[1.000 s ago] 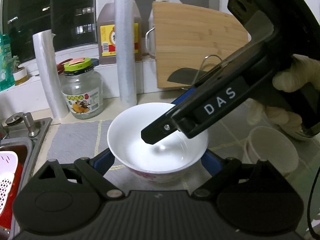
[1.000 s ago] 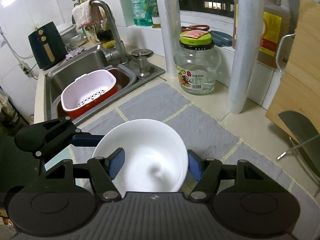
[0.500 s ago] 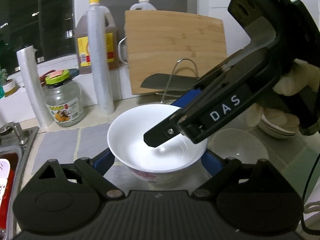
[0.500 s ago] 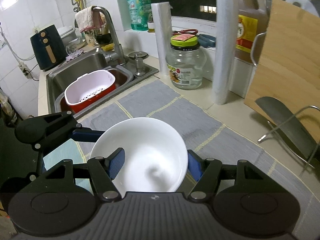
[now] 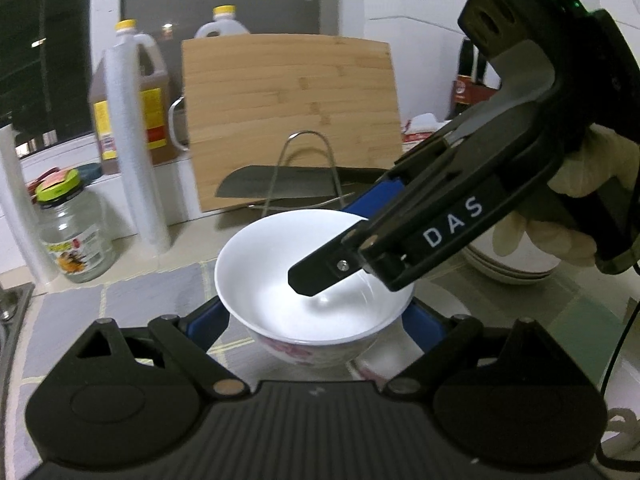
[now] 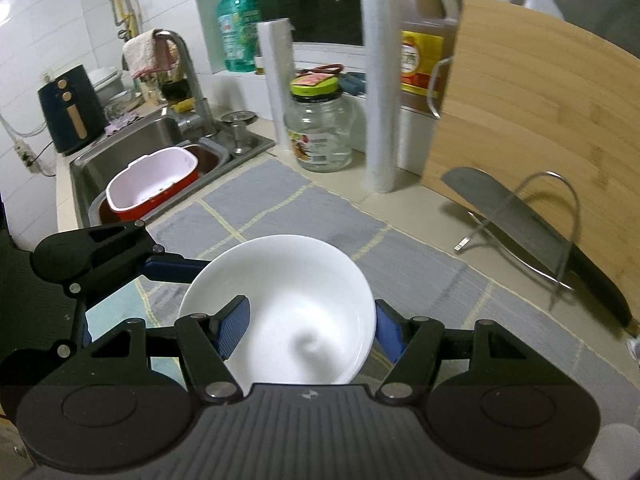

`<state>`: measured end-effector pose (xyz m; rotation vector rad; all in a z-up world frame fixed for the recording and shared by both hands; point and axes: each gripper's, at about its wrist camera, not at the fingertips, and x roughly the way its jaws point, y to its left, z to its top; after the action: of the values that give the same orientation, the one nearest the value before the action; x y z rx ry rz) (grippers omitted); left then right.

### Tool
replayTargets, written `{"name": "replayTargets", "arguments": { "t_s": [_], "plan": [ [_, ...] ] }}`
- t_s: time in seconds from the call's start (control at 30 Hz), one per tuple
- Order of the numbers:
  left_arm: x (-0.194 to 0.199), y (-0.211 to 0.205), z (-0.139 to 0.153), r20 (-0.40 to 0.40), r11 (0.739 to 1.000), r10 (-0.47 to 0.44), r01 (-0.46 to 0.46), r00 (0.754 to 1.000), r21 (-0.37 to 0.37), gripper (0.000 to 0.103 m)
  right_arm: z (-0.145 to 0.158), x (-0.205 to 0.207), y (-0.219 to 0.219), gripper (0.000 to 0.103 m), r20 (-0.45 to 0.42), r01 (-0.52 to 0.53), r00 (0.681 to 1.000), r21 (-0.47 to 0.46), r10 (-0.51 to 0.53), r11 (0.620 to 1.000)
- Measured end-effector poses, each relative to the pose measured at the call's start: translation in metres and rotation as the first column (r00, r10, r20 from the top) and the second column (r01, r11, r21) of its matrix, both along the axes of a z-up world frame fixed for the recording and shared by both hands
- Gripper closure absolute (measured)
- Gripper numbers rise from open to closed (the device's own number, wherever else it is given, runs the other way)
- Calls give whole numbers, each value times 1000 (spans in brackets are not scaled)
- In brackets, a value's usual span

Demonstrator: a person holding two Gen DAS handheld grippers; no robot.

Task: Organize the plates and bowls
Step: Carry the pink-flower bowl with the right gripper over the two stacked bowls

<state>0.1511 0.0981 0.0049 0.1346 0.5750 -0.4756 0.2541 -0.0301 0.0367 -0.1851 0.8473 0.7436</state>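
Observation:
A white bowl point(image 5: 280, 276) with a pink pattern outside is held above the counter. My left gripper point(image 5: 316, 322) has its blue pads against the bowl's two sides. My right gripper point(image 6: 312, 330) is shut on the bowl's rim point(image 6: 276, 280), one finger inside, one outside; it shows in the left wrist view point(image 5: 400, 240) reaching over the bowl from the right. Under the bowl a second white bowl point(image 5: 456, 312) is partly hidden. A stack of white plates point(image 5: 508, 268) sits at the right behind the right gripper.
A bamboo cutting board point(image 5: 292, 116), a cleaver on a wire rack point(image 5: 280, 190), oil bottles point(image 5: 132, 96), paper rolls point(image 5: 132, 152) and a glass jar point(image 5: 72, 236) line the back wall. A grey mat point(image 6: 304, 208) covers the counter. The sink with a red-and-white basket point(image 6: 152, 180) lies left.
Both grippers have carried the bowl to the right along the counter. The jar and sink have slid left in view; the plate stack and second bowl have come closer.

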Motion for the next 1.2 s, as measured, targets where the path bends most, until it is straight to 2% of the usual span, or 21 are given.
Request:
{"name": "replayTargets", "arguments": {
  "t_s": [0.5,1.2],
  "plan": [
    [-2,-33,-8,-27,994,-112,112,993,-21,10,-7,-22,-48,31,-17,104,994,-10,-104,995],
    [-2,-45,-26,-88,989,-149,146,985,-37,10,-26,-30,-64,31,-71,140,987,-13,-141,990]
  ]
}}
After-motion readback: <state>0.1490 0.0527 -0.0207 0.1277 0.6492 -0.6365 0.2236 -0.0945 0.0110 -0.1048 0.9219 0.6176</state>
